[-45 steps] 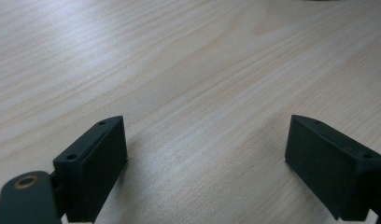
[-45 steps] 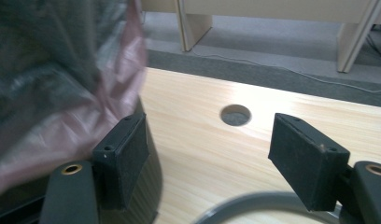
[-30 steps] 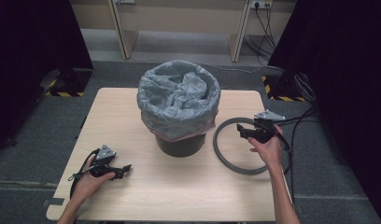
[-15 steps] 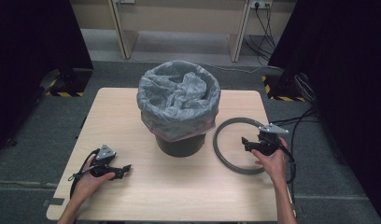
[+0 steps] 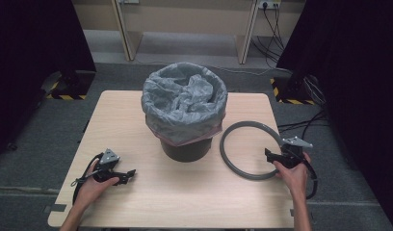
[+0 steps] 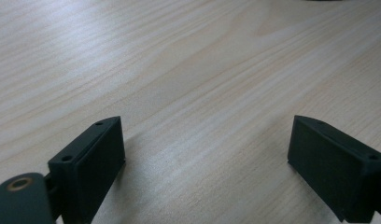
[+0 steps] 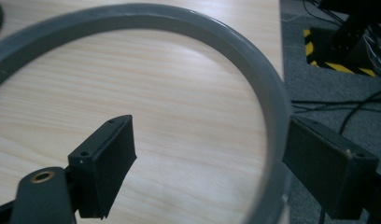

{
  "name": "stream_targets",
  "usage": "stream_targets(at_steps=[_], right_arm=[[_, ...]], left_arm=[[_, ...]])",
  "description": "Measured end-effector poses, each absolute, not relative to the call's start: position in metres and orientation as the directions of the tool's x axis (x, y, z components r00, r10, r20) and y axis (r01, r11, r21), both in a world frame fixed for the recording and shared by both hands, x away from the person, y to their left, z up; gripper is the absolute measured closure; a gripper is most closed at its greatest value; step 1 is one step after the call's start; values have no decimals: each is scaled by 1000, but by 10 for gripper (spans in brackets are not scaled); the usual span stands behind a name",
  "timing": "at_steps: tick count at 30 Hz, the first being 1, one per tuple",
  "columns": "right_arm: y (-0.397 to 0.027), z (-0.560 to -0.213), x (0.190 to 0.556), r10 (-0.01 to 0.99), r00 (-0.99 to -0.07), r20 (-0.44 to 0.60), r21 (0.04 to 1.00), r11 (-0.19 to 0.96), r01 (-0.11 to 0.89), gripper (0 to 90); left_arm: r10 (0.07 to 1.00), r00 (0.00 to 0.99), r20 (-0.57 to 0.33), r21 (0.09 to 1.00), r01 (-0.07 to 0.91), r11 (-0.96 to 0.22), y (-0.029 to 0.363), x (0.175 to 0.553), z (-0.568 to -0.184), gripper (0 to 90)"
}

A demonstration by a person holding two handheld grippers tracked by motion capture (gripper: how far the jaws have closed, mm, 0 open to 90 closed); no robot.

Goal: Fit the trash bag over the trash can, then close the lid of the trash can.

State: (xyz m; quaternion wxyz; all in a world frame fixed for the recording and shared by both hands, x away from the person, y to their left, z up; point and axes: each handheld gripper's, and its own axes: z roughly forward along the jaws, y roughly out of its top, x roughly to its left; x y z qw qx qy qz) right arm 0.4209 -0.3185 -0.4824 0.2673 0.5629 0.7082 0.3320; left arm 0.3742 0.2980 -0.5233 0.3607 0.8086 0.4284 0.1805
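We see one grey plastic ring point(image 5: 252, 150) straddled by our released right gripper point(image 5: 270, 156), one bag-lined black bin point(image 5: 185, 115), our left gripper point(image 5: 130, 172) released, on the pale wooden counter point(image 5: 185, 202); grey carpet.

My right gripper point(image 7: 209, 161): black rectangular jaws, screw holes, brass-ringed eyelet beside one jaw, grey triangular top plate, black trailing cable. My left gripper point(image 6: 205, 163): identical.

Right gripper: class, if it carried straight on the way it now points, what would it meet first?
Most likely the grey ring: the right gripper is open, one jaw inside the hoop and one outside, so the rim passes between them. Beneath it lies the table; depth is uncertain.
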Motion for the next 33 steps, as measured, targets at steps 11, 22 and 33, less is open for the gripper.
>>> stream_targets(at_steps=[11,22,33], right_arm=[[-340,-496,420,989,-144,30,737,76,672,348],[-355,-504,427,991,-98,92,696,6,718,589],[-359,-501,434,997,-77,22,696,40,717,776]], left_arm=[[823,568,-17,737,563,-374,298,374,-523,98],[825,566,-14,739,561,-373,297,374,-524,95],[825,566,-14,738,562,-373,297,374,-523,95]])
